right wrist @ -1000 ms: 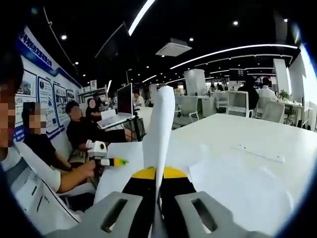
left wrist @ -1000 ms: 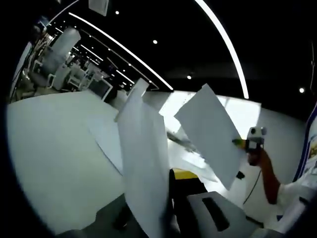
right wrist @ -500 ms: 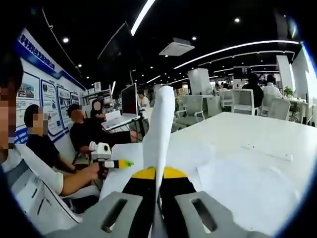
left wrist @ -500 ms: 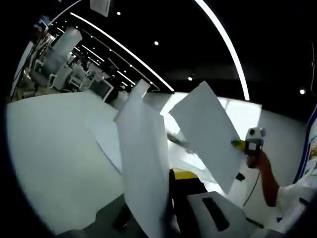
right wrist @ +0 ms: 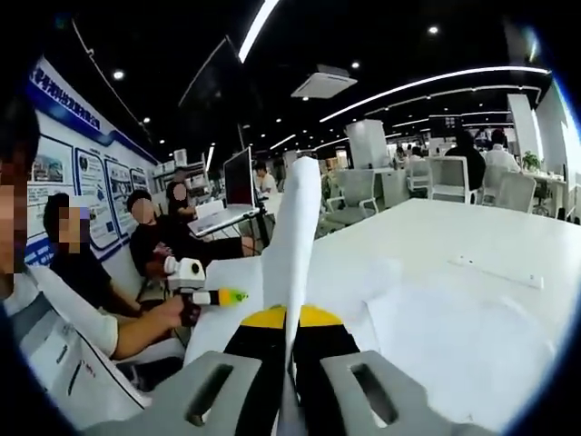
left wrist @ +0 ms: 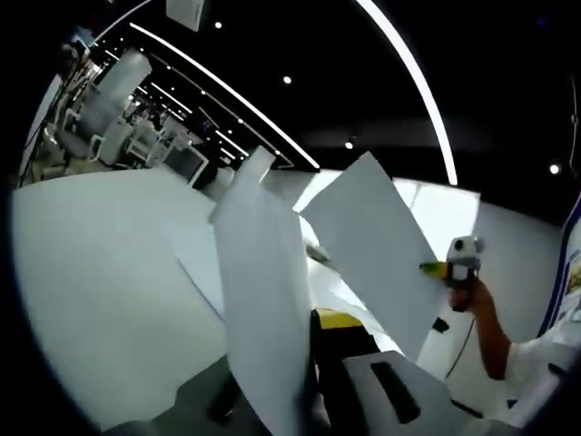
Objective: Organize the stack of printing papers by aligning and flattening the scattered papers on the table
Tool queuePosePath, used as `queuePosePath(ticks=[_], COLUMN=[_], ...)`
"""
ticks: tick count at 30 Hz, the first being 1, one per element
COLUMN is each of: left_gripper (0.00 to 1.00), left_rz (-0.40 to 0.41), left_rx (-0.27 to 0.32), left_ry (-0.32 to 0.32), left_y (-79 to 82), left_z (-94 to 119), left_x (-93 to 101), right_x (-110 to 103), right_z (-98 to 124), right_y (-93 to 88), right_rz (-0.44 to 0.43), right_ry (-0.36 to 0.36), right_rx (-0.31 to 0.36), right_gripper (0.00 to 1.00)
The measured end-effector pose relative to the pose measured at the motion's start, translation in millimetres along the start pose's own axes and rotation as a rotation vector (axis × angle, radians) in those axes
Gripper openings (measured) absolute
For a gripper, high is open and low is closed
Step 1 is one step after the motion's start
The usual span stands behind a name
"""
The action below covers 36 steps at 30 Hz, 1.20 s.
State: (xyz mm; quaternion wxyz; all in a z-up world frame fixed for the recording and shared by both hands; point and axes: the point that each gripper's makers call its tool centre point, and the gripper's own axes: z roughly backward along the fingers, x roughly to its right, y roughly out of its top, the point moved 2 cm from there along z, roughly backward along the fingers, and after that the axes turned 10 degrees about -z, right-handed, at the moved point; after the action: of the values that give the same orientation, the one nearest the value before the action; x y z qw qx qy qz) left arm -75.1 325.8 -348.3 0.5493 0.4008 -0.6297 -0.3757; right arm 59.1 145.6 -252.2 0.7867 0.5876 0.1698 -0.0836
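Observation:
My left gripper [left wrist: 305,329] is shut on a white sheet [left wrist: 263,291], which stands upright and bends over its jaws. My right gripper [left wrist: 438,267] comes in from the right, shut on a second sheet [left wrist: 370,241] tilted in the air. In the right gripper view, my right gripper [right wrist: 290,316] pinches its sheet [right wrist: 292,241] edge-on. The left gripper [right wrist: 218,296] is held by a hand at the left, with its sheet [right wrist: 222,318] beside it. More loose sheets [right wrist: 454,336] lie flat on the white table [right wrist: 427,232], overlapping and askew [left wrist: 200,254].
A thin white strip [right wrist: 501,272] lies on the table's far right. People sit at the left by a wall of posters [right wrist: 73,173]. A laptop [right wrist: 238,182] and office chairs [right wrist: 443,186] stand beyond the table's far edge.
In the left gripper view, the right gripper and its tilted sheet have drifted slightly left, toward the left gripper's sheet. Both grips are unchanged.

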Motion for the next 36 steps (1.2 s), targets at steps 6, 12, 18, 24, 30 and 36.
queuePosePath(ticks=[6,12,18,24,30,36], left_gripper=[0.06,0.06,0.06,0.06,0.06,0.06], left_rz=[0.001,0.0,0.001,0.002,0.007,0.02], left_rx=[0.001,0.001,0.002,0.002,0.004,0.009], left_ry=[0.0,0.0,0.001,0.002,0.002,0.0], left_y=[0.7,1.6,1.7,1.0,1.1,1.5], left_z=[0,0,0,0,0,0], left_x=[-0.6,-2.1,-1.7,-0.8,-0.6,-0.5], right_x=[3,7,9,12,17,18], right_z=[-3,-6,-6,-12,-19,-23], right_y=[-3.4,-7.4,-9.9,-12.3,-18.5,-23.1], right_rz=[-0.006,-0.016,-0.026,-0.03,-0.046,-0.05], right_ry=[-0.005,-0.009,-0.014,-0.024,-0.031,-0.037], right_rx=[-0.012,-0.019,-0.017,-0.019,-0.028,-0.03], right_gripper=[0.0,0.0,0.0,0.0,0.0,0.0])
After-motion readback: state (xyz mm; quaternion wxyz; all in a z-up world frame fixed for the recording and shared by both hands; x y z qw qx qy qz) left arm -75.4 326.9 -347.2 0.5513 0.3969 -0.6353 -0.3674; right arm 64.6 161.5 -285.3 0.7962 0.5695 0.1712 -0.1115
